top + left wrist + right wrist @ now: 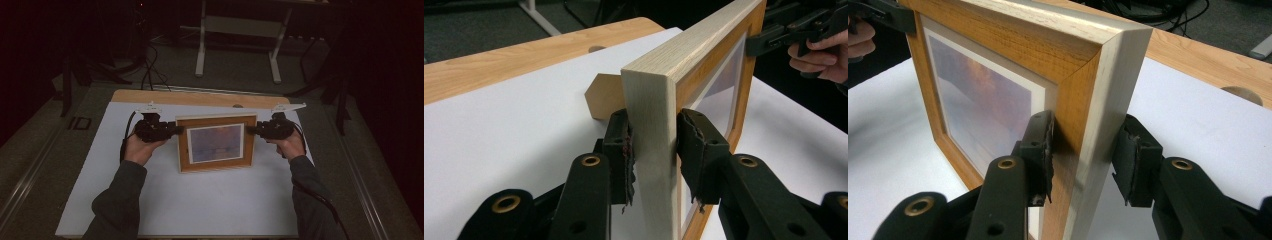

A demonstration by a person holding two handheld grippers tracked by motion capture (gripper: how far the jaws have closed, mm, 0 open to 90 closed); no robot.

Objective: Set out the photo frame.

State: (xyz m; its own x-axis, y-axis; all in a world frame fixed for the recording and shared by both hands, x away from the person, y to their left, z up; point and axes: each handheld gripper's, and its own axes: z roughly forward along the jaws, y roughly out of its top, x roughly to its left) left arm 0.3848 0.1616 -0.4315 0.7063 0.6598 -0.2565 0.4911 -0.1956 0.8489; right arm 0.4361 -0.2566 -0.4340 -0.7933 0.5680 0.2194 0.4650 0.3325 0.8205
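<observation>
Dark room; beyond the table, upper centre of the high view, a white metal stand (239,37) on the floor, with black cables (149,70) trailing at upper left. Table is a wooden tabletop (200,97) covered by a white sheet (200,200), a strip of bare wood left along the far edge. Nothing on the sheet blocks either gripper. A wooden easel prop (604,97) sticks out behind the frame, seen mid-frame in the left gripper view, its foot on the sheet. Left gripper (172,131) comes in from the left of the high view and straddles the frame's left side edge; in its own view (654,155) both pads look to press the pale edge, one on the front face, one on the back, so it reads as clamped on the frame. Right gripper (252,130) sits at the frame's right side edge; in its own view (1088,160) the front pad touches the front face, but the back pad stands off the rear with a visible gap, so not clamped, jaws apart around the edge. Picture frame (216,142) stands upright at the centre of the sheet, about mid-picture, landscape format: oak-coloured front, paler sides, white mat, bluish-pink print with an orange glow.
</observation>
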